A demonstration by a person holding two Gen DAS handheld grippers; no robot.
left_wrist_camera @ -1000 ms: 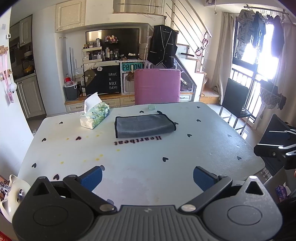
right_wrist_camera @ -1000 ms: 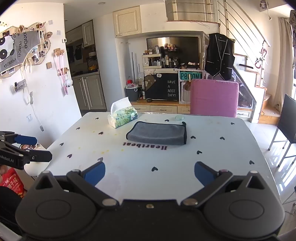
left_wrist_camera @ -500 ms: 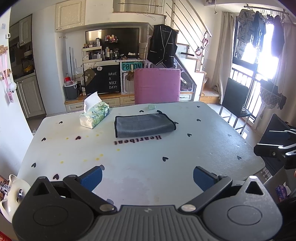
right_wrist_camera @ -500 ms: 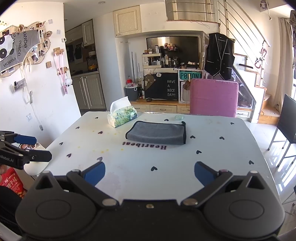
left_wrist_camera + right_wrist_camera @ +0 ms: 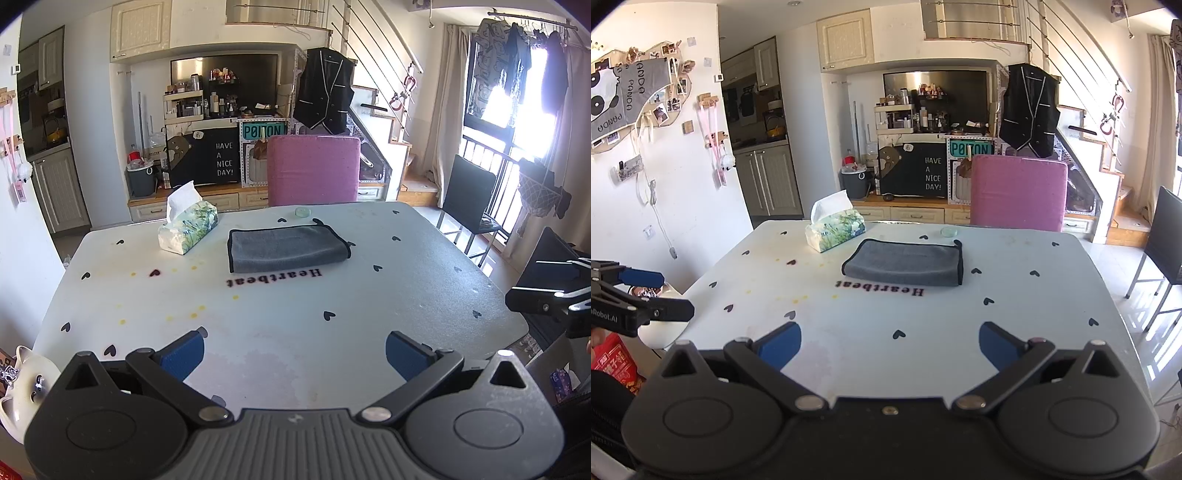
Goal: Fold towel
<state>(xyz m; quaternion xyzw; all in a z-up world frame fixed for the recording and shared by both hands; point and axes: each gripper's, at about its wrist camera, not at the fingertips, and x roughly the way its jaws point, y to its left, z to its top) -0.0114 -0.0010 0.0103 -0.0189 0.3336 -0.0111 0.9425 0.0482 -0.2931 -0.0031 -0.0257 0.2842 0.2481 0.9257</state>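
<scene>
A grey towel (image 5: 286, 246) with dark trim lies folded into a flat rectangle on the far middle of the white table (image 5: 280, 317); it also shows in the right wrist view (image 5: 905, 261). My left gripper (image 5: 294, 354) is open and empty over the table's near edge, far from the towel. My right gripper (image 5: 889, 342) is open and empty, also near the front edge. Each gripper shows at the side of the other's view, the right one (image 5: 550, 291) and the left one (image 5: 631, 295).
A tissue box (image 5: 187, 228) stands left of the towel. A small glass disc (image 5: 303, 211) lies behind it. A pink chair (image 5: 313, 169) stands at the far edge, a black chair (image 5: 467, 201) to the right. A white cat-shaped object (image 5: 22, 384) is by the near left corner.
</scene>
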